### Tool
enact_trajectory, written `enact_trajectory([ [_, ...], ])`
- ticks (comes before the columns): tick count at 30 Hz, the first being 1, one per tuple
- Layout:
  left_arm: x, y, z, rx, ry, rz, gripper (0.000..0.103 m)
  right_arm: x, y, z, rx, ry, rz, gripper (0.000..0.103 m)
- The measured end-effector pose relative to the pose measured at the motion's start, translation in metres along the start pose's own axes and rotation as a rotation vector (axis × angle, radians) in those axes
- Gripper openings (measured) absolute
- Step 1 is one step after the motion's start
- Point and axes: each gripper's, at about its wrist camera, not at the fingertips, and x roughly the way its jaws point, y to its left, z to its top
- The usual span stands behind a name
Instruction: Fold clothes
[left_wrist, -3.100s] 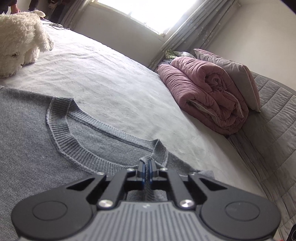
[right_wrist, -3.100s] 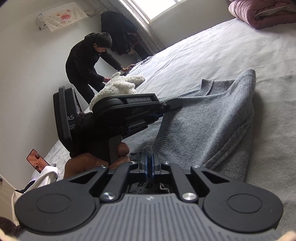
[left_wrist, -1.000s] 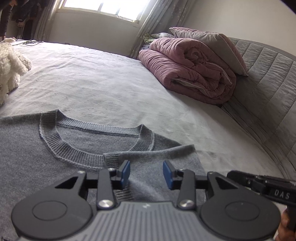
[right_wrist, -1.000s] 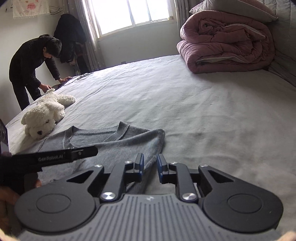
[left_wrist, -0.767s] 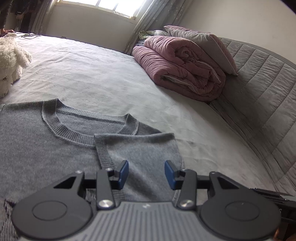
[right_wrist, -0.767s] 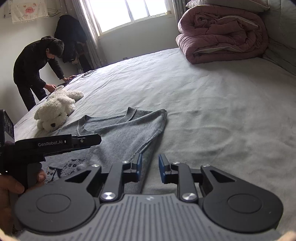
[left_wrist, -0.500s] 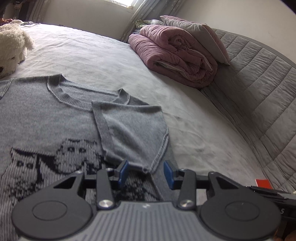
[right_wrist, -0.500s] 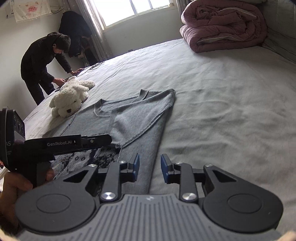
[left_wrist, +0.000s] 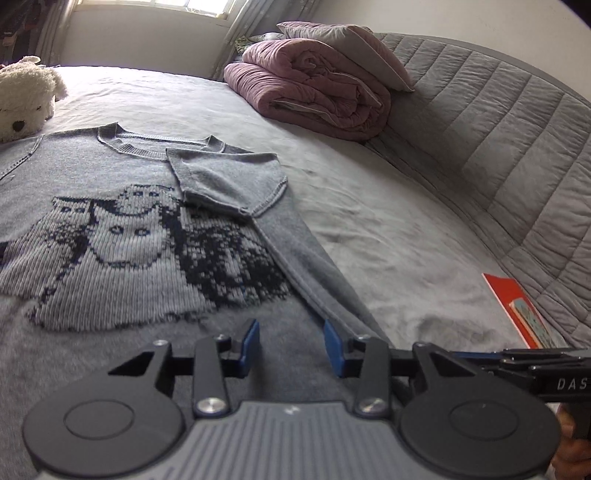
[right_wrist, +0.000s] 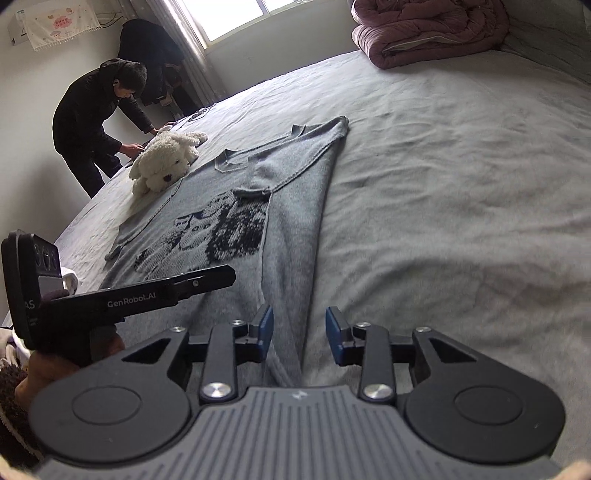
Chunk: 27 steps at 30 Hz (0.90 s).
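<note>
"GenRobot.AI" stands on the left tool (right_wrist: 207, 277); "DAS" stands on the right tool (left_wrist: 535, 363).

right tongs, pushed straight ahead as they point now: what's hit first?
Probably the gray sweater: its folded side edge runs between the open right tongs, with bare bed sheet just right of it. Height above the fabric is unclear.

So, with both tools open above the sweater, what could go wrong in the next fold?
1. The folded-in sleeve lies loose on the sweater; pulling the body may undo that fold.
2. The left tool and the right tool are close side by side, so they might bump when they grab.
3. The plush dog lies at the far shoulder, and it seems to touch it; it could catch the other sleeve.
</note>
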Motion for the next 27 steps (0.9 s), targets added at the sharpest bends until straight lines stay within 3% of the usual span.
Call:
enact_trajectory([
  [6, -0.016, -0.032, -0.029, 0.116, -0.019, -0.007, 0.036, -0.021, -0.003, -0.034, 0.011, 0.009, -0.031, 0.040],
  [10, -0.027, -0.041, -0.050, 0.143, -0.044, -0.024, 0.026, -0.033, -0.005, -0.056, 0.018, 0.002, -0.035, 0.040],
  [11, -0.030, -0.041, -0.054, 0.143, -0.047, -0.031, 0.026, -0.036, -0.006, -0.061, 0.020, 0.000, -0.035, 0.037],
  [14, -0.036, -0.044, -0.067, 0.137, -0.039, -0.060, 0.023, -0.040, -0.006, -0.074, 0.016, 0.004, -0.028, 0.008],
  [19, -0.041, -0.053, -0.079, 0.146, -0.009, -0.122, 0.021, -0.059, -0.003, -0.072, 0.046, -0.021, 0.052, 0.007],
  [24, -0.044, -0.065, -0.094, 0.183, 0.028, -0.205, 0.021, -0.078, 0.014, -0.061, -0.005, -0.053, 0.133, 0.007],
  [27, -0.048, -0.072, -0.099, 0.201, 0.064, -0.276, 0.019, -0.074, 0.022, -0.057, -0.040, -0.028, 0.158, 0.007],
])
